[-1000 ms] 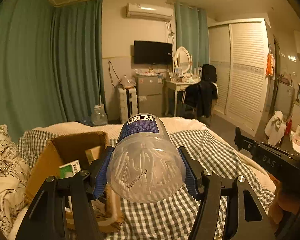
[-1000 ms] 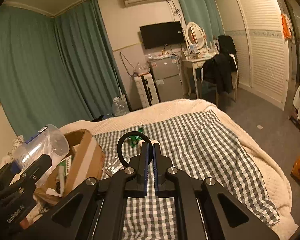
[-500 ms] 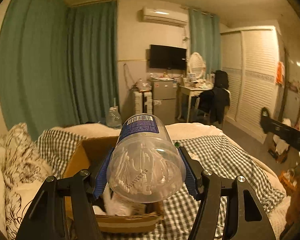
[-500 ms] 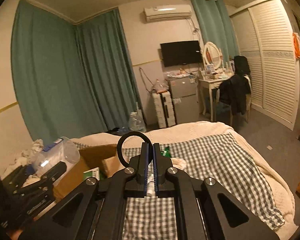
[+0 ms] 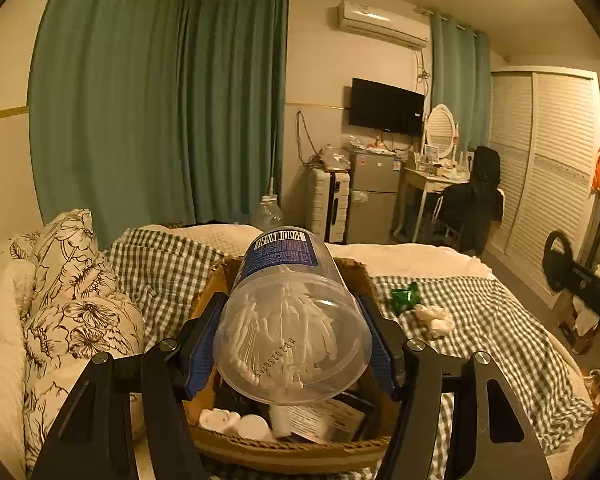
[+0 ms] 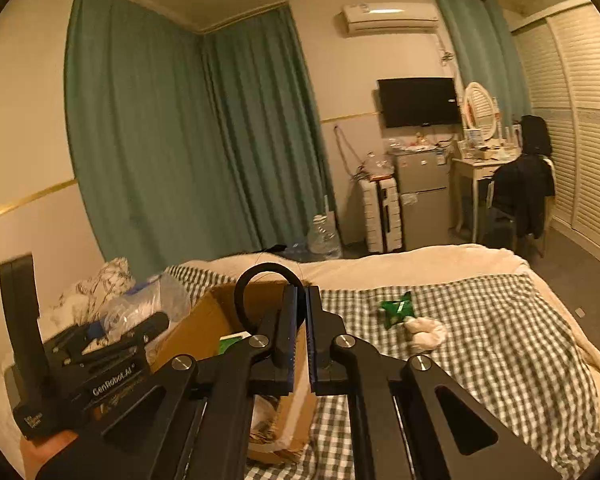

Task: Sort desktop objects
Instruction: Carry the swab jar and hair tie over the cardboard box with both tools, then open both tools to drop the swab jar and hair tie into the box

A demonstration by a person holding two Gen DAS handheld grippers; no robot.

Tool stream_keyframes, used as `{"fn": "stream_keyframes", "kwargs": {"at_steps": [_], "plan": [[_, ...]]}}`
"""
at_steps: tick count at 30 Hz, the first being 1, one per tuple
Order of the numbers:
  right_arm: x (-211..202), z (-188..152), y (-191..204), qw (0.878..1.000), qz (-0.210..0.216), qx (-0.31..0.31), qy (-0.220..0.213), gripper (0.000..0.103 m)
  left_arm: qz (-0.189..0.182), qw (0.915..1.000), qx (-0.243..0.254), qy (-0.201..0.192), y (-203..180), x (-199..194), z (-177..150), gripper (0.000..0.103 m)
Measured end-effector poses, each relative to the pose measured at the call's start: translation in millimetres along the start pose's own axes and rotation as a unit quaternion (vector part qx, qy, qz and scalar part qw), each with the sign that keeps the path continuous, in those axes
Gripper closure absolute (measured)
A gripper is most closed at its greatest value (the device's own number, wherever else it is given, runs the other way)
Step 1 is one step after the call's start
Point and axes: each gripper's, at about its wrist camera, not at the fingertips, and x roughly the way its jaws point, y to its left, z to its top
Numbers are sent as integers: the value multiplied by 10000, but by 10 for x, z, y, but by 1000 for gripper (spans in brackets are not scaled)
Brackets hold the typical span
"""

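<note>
A bed covered by a checked blanket [image 5: 480, 320] is seen, with a cardboard box [image 5: 284, 446] set on it. Above the box, a clear jar of cotton swabs [image 5: 292, 332] is clamped between the pads of the left gripper [image 5: 292, 344]. A black ring [image 6: 260, 292] is pinched in the closed jaws of the right gripper [image 6: 300, 336]. A green wrapper [image 5: 404, 298] and crumpled tissue [image 5: 434, 318] lie touching on the blanket, beside the box.
</note>
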Motion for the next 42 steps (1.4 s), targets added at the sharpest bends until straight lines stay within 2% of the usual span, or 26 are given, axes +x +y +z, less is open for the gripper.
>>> {"fn": "stream_keyframes", "kwargs": {"at_steps": [6,11,14,21,32,33,34,36,42], "plan": [[321,-114,174,9996,184,-118,189,99,223,9994,215,149,40,191,-26,38],[571,-148,290,9987,308,-224,325,99,139,9988,392,267,106,335,-19,38],[778,-185,382,9979,356,-312,452,99,196,9985,302,415,216,448,-51,38],[1210,-309,560,9944,327,-603,798,99,303,9957,183,860,445,738,-198,38],[1600,-558,622,9892,92,-827,1208,98,117,9913,167,1300,467,965,-358,38],[1607,-561,640,9885,56,-865,1238,93,136,9914,202,1289,461,965,-354,38],[1623,-568,648,9868,-23,-959,1301,71,145,9914,225,1278,446,957,-349,37],[1582,-567,628,9870,-194,-1036,1214,35,167,9916,188,1266,428,927,-320,32],[1291,-448,438,9914,-290,-858,942,35,-26,9949,76,1010,368,712,-184,27]]}}
